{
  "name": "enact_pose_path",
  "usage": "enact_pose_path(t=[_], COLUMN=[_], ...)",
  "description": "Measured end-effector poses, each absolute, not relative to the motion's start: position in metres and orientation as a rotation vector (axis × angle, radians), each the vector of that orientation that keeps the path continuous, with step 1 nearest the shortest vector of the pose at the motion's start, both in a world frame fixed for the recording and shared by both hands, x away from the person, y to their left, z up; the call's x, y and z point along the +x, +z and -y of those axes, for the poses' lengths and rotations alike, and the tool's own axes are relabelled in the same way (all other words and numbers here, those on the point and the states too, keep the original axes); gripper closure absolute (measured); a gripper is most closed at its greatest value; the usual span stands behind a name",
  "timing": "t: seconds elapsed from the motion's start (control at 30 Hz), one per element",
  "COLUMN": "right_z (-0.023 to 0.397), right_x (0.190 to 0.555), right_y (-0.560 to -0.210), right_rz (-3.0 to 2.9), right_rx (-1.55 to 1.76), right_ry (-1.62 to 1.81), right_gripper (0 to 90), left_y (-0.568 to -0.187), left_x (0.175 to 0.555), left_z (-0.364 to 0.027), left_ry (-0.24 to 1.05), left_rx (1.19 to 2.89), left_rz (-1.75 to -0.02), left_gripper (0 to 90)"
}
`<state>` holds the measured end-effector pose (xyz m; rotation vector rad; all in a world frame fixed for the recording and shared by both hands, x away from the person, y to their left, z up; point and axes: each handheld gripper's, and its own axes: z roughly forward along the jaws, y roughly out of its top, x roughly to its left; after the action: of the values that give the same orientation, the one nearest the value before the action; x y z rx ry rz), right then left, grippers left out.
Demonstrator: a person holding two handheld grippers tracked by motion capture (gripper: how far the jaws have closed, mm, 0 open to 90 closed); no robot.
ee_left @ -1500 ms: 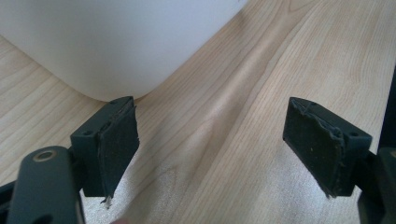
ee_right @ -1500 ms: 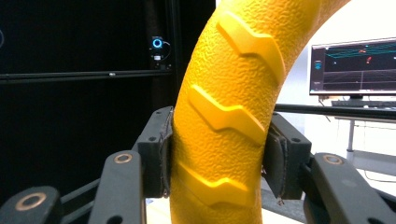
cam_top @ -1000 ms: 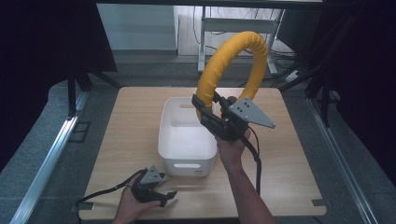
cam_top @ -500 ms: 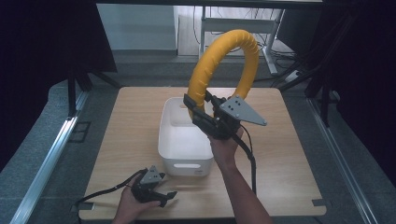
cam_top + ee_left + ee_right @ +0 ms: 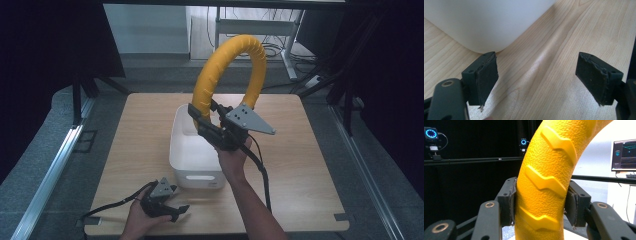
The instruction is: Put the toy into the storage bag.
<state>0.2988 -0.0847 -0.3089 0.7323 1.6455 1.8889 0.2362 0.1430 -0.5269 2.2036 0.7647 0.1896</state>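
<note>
Since a second ago the right gripper has carried the yellow ring a little leftward, so the ring's lower end now hangs over the right part of the white bin instead of beside the bin's right wall. The left gripper has kept its place in front of the bin.

The ring is an arched, textured yellow tube with raised zigzag ribs. It stands upright above the bin, one end clamped in the right gripper, the arch rising over the bin's far rim and its other end coming down behind the grey plate on that gripper. In the right gripper view the fingers press on both sides of the ring, holding it firmly.

The left gripper lies low on the tabletop, just in front of the bin's near left corner. In the left gripper view its fingers stand wide apart with bare wood between them, the bin's rounded corner just beyond them.
</note>
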Motion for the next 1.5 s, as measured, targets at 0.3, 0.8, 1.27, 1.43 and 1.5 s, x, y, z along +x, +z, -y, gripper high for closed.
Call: enact_pose_path(t=[0.3,0.8,1.27,1.43,1.5], right_z=[0.076,0.067,0.056,0.052,0.049], right_x=[0.297,0.297,0.297,0.296,0.294], right_y=[-0.313,-0.318,-0.324,-0.326,-0.328], right_rz=[-1.658,-1.678,-1.700,-1.693,-1.694], right_rx=[0.726,0.725,0.732,0.741,0.743], right_ry=[1.900,1.922,1.942,1.954,1.955], right_gripper=[49.4,49.4,49.4,49.3,49.3], left_y=[-0.527,-0.527,-0.526,-0.526,-0.527], left_x=[0.236,0.236,0.236,0.236,0.236], left_z=[-0.143,-0.143,-0.143,-0.143,-0.143], left_ry=[0.191,0.193,0.192,0.192,0.191], left_rx=[2.204,2.204,2.202,2.203,2.204], left_rz=[-0.765,-0.765,-0.763,-0.763,-0.762], left_gripper=[18.4,18.4,18.4,18.4,18.4])
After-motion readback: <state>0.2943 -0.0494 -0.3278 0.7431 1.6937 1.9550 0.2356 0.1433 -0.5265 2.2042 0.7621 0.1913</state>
